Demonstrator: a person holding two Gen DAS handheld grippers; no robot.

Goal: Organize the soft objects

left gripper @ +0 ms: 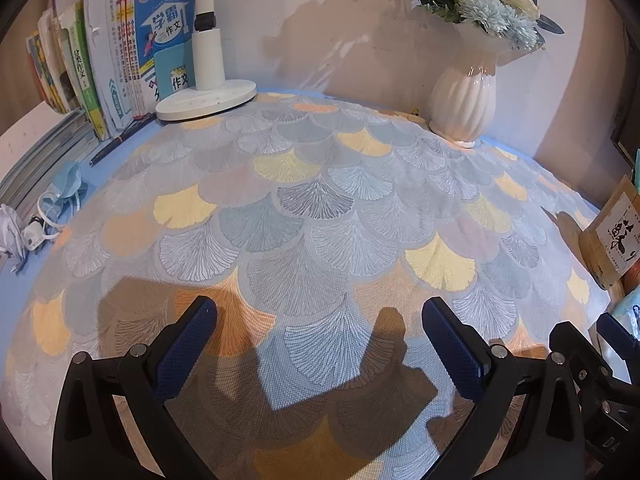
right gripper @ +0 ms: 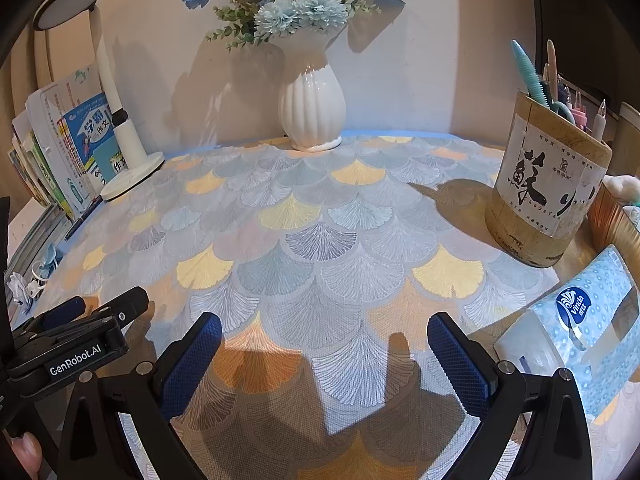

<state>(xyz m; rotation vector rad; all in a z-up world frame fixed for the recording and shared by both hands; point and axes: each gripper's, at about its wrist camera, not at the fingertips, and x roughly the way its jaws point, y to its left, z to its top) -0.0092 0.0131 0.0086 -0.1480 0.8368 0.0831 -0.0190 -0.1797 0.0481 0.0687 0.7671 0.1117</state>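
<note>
Across the whole middle of both views spreads one cloth point(left gripper: 320, 208) printed with ginkgo-leaf fans in grey, blue, yellow and orange, lying flat on the blue surface point(left gripper: 24, 280), whose bare strip shows only along the left and back edges. The cloth's wide centre carries nothing but the shadows of the two tools; everything else stands at the rim.

At the back left a row of books point(left gripper: 100, 64) leans against the wall, with one white desk lamp point(left gripper: 206, 92) standing in front of them, its round base at the cloth's corner. One white ribbed vase point(right gripper: 312, 108) of blue and white flowers stands at the back edge. On the right are one bamboo pen holder point(right gripper: 548, 200) with several pens, and just in front of it one blue Vinda tissue pack point(right gripper: 580, 332), lying at the cloth's right border.

Along the left strip lie one dark pen point(left gripper: 116, 146), one light-blue face mask point(left gripper: 66, 188) and, beside it, a crumpled white tissue point(left gripper: 10, 232), both off the cloth.

Both tools hover low over the cloth's near edge, side by side: the left gripper point(left gripper: 320, 344) and the right gripper point(right gripper: 324, 360) each have their fingers spread wide, grasping nothing.
</note>
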